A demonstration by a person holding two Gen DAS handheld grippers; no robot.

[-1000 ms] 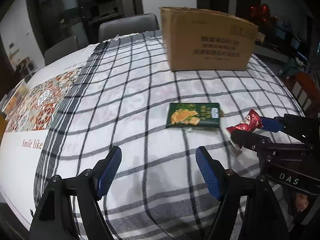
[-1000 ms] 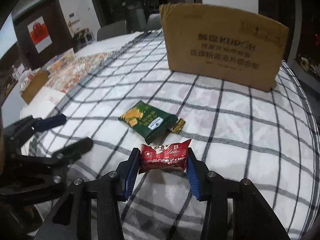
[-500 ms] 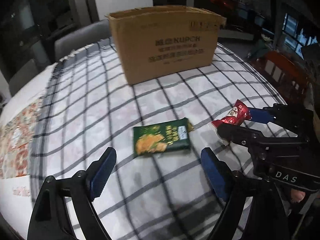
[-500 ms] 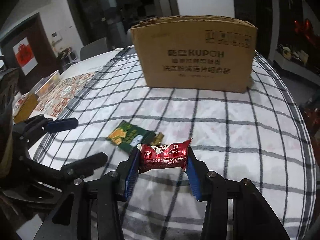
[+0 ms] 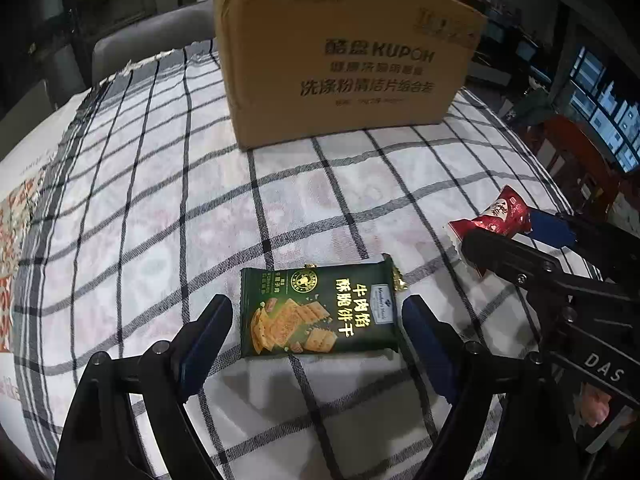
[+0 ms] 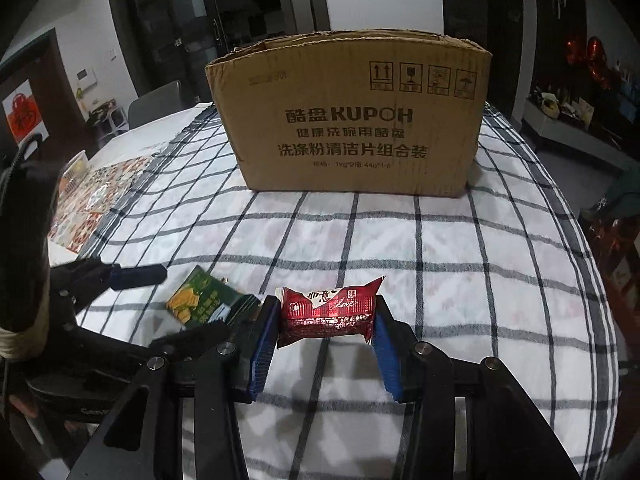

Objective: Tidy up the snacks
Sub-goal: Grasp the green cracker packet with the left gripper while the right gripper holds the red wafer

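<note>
A green biscuit packet (image 5: 318, 312) lies flat on the checked tablecloth. My left gripper (image 5: 316, 320) is open, with one finger on each side of the packet and small gaps between pads and packet. My right gripper (image 6: 326, 320) is shut on a red snack packet (image 6: 328, 310) and holds it above the cloth; it also shows at the right of the left wrist view (image 5: 492, 220). The green packet shows in the right wrist view (image 6: 202, 298), partly hidden by the left gripper. An open brown cardboard box (image 6: 352, 120) stands on the far side of the table (image 5: 344, 64).
The checked tablecloth (image 6: 460, 248) covers the round table. A patterned mat (image 6: 88, 200) lies at the left. A grey chair (image 5: 148, 44) stands behind the table. A wooden chair (image 5: 576, 160) stands at the right edge.
My left gripper has moved forward to the green packet, which now sits between its fingers. My right gripper still holds the red packet and has moved nearer the box.
</note>
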